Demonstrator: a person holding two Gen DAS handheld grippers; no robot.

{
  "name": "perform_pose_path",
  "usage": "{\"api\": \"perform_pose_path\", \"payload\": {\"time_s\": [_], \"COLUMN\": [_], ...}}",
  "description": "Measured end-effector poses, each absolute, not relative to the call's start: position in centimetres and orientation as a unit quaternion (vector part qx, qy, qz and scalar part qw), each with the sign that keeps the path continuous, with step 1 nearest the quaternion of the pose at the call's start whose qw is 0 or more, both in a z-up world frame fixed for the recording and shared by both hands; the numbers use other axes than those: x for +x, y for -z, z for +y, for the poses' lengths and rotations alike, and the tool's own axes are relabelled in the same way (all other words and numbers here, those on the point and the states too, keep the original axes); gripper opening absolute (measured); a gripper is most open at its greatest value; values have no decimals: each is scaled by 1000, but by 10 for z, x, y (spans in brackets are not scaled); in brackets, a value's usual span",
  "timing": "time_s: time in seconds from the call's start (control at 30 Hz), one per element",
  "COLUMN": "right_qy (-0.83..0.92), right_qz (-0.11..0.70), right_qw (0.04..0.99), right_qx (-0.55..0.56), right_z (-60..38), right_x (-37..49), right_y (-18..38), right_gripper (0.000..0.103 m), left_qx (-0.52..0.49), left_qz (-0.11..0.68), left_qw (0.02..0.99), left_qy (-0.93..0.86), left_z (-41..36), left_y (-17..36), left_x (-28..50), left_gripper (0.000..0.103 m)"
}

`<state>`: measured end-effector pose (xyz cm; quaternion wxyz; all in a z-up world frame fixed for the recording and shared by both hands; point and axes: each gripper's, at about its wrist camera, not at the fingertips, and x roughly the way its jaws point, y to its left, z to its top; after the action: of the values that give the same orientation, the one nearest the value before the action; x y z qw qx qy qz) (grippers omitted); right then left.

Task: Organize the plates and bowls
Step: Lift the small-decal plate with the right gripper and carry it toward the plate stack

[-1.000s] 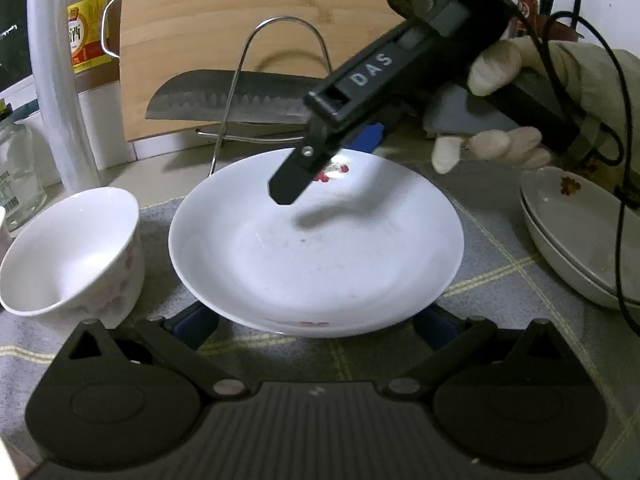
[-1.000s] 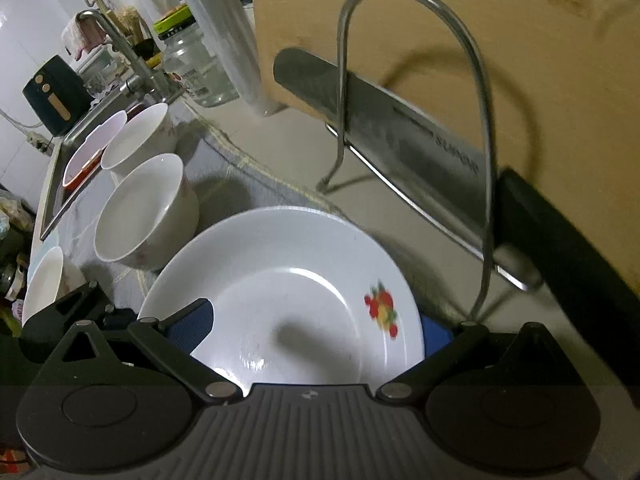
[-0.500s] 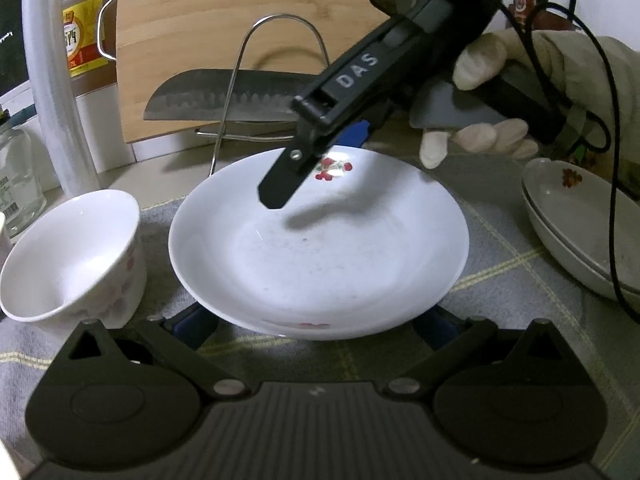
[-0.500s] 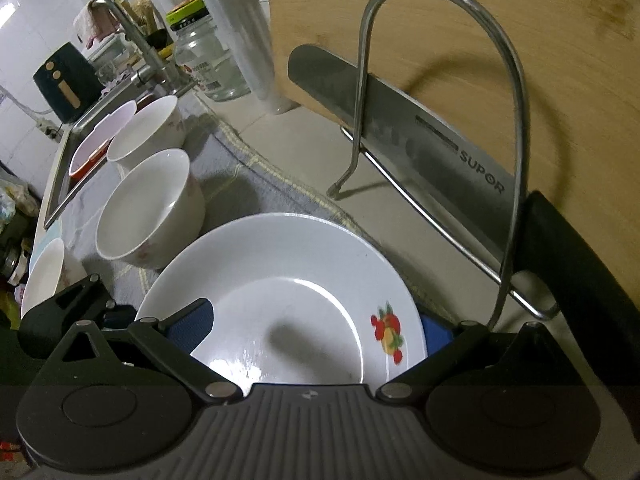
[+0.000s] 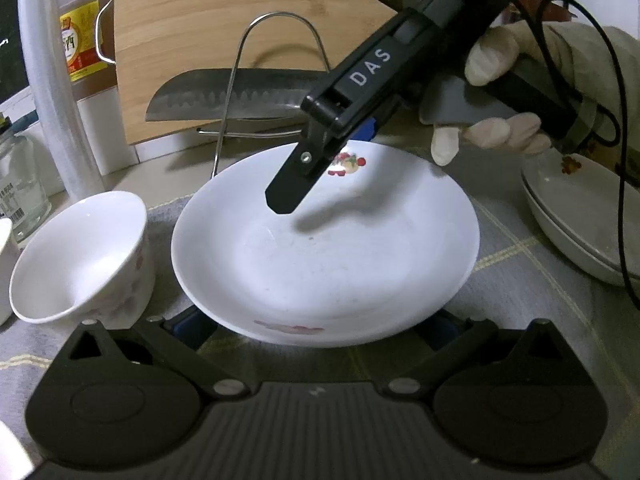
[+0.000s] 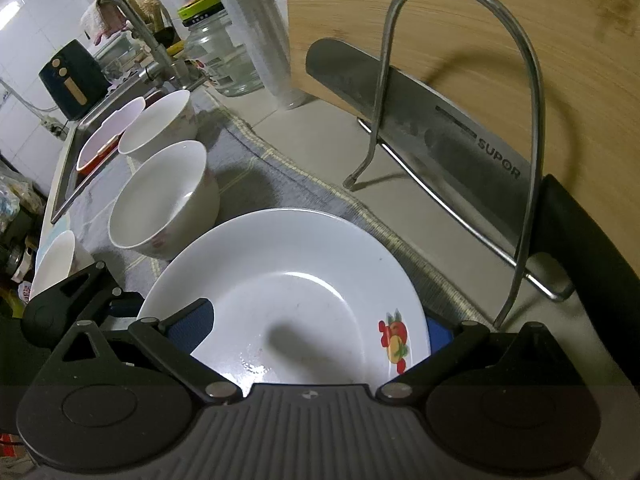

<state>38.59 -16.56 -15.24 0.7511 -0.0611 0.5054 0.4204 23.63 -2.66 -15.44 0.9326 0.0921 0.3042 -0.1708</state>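
White plate (fruit print) flat on grey cloth, bowl beside it.

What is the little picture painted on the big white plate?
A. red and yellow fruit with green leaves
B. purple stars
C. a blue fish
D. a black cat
A: in the right wrist view the big white plate carries a small print of red and yellow fruit with bits of green near its rim, and the same reddish print shows at the plate's far edge in the left wrist view.
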Motion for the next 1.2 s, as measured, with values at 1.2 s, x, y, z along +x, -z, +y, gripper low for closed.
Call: {"api": "perform_pose_path", "payload": {"time_s": [1.2], "right_qy": [-378], "right_qz": [494], "right_qw": [783], "right_qx": [-21], "right_z": [-213], "right_x": [272], "right_y": [101], "right_gripper": [103], "left_qx": [150], "left_qz": [308], "left_qw": [904], "left_qy": [255], "left_z": [-42], "left_y": [116], "left_x": [156], "left_gripper": [102]}}
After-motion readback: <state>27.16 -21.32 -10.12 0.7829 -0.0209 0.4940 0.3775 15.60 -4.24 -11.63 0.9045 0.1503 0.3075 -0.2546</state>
